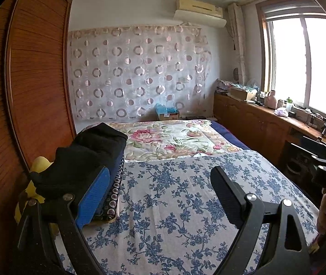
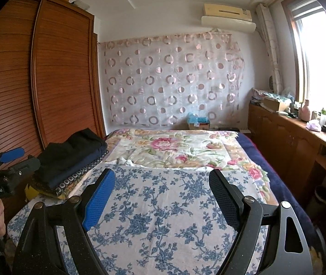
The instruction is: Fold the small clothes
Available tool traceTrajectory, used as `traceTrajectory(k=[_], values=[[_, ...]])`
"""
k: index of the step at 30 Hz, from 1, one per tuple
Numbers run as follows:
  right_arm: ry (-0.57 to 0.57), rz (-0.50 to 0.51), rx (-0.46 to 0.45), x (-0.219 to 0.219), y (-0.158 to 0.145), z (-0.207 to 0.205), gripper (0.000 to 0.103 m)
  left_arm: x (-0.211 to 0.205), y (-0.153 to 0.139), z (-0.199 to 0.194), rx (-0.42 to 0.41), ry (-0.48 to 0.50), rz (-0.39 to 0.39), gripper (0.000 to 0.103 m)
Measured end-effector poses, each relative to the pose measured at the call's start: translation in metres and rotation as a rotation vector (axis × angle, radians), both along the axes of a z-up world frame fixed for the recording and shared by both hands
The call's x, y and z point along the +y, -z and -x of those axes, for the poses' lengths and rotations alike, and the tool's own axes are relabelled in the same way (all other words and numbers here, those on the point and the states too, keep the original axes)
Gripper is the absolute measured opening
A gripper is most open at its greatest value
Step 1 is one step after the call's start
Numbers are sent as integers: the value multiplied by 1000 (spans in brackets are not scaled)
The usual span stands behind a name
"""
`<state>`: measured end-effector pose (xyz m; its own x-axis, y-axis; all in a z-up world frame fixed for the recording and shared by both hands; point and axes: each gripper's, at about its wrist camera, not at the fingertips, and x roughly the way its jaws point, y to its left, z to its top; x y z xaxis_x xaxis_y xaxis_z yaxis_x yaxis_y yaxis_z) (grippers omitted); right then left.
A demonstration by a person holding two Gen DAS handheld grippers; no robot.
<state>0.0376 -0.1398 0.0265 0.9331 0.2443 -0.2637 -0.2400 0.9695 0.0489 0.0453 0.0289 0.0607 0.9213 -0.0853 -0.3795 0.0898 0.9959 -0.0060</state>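
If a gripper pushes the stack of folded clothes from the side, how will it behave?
The stack of folded clothes looks soft, so it would probably squash rather than slide whole. Its black top piece lies loosely and may slip off. It likely drags on the blue floral sheet.

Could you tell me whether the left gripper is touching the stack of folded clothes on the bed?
Cannot tell. The left wrist view overlaps the left gripper with the stack of folded clothes; in the right wrist view it sits close, no clear gap.

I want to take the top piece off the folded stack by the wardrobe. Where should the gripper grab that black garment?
Judging by its pose, grip the black garment at its near folded edge, coming from the bed's open side with the left gripper, which is nearest. That edge overhangs the stack of folded clothes, leaving room for a finger underneath.
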Motion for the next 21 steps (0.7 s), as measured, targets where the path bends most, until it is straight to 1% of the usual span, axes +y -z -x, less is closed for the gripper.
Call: traceTrajectory(k=[6,21], values=[[0,-3,-2,-9,-3,-6,85,1,-1,1,-4,-1,-1,90],[-4,-2,1,-23,-4,-5,85,3,1,1,-3,0,-1,90]])
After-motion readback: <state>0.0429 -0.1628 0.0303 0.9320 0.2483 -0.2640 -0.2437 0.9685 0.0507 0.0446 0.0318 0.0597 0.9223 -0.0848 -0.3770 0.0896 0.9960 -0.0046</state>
